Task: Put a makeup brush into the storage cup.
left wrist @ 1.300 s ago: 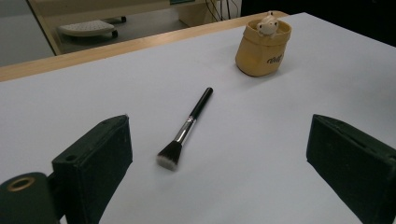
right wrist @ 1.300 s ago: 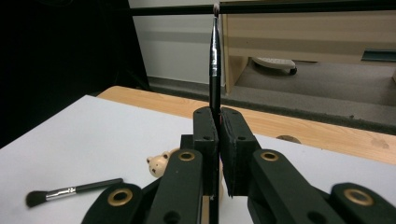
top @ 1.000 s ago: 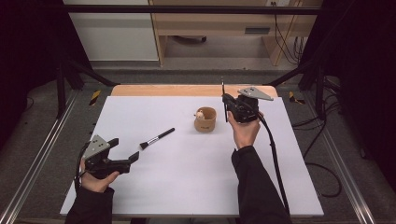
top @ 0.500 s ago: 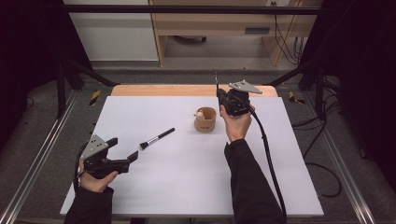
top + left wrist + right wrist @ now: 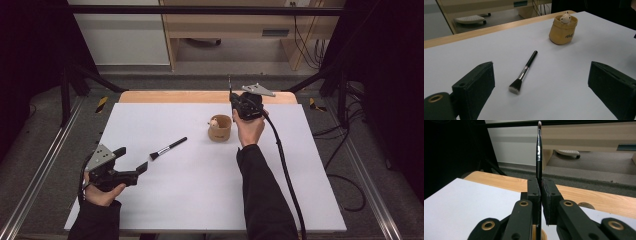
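Two brushes matter here: our right gripper (image 5: 540,195) is clamped on a thin brush (image 5: 539,152), upright above the cup (image 5: 220,128) at frame centre. It looks light, stiff and slippery, so grip mid-handle. Our left gripper (image 5: 541,82) gapes empty near the flat brush (image 5: 524,72).

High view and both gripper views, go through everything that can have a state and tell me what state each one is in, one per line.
left gripper: open, nothing between its jaws, pointed toward the flat brush.
right gripper: shut on the thin brush, held beside the cup.
thin brush: upright, tip up, clamped between the jaws.
flat brush: lying flat on the table, untouched.
cup: upright, with a small figure at its rim.
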`<action>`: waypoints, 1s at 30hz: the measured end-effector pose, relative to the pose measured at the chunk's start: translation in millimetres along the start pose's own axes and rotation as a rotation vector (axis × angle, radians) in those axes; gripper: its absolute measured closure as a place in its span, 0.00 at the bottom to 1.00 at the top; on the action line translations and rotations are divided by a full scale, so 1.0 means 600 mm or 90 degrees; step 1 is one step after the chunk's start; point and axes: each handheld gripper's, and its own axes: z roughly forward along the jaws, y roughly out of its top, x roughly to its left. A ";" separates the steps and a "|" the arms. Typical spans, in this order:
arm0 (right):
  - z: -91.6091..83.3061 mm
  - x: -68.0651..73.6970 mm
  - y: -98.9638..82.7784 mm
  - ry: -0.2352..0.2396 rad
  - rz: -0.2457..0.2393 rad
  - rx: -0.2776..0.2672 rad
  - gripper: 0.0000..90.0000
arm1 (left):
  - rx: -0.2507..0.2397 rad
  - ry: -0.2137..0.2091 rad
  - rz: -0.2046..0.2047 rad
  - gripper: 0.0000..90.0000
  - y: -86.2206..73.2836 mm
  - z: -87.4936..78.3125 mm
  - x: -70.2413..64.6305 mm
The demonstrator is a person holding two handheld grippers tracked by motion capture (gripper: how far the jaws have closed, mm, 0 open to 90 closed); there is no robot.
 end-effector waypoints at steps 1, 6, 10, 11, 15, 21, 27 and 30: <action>0.002 0.000 0.000 0.002 0.001 0.001 0.95 | 0.000 0.000 0.000 0.07 0.000 0.000 0.000; 0.017 0.002 -0.004 0.004 0.002 -0.002 0.95 | -0.001 0.000 -0.002 0.07 0.000 -0.001 0.001; 0.029 0.002 -0.011 0.006 0.007 -0.001 0.95 | -0.001 0.001 -0.002 0.07 0.000 -0.001 0.001; 0.032 0.002 -0.013 0.005 0.005 -0.002 0.95 | -0.001 0.001 -0.001 0.07 0.000 -0.001 0.001; 0.042 0.003 -0.020 0.008 0.010 -0.001 0.95 | -0.001 0.001 -0.002 0.07 0.000 -0.001 0.001; 0.051 0.003 -0.027 0.010 0.011 0.003 0.95 | 0.000 0.001 0.000 0.07 0.000 -0.001 0.000; 0.060 0.003 -0.035 0.007 0.008 0.014 0.95 | 0.001 0.001 0.001 0.07 0.000 0.000 -0.002; 0.064 0.003 -0.039 0.008 0.010 0.020 0.95 | 0.001 0.000 0.001 0.07 0.000 0.000 -0.001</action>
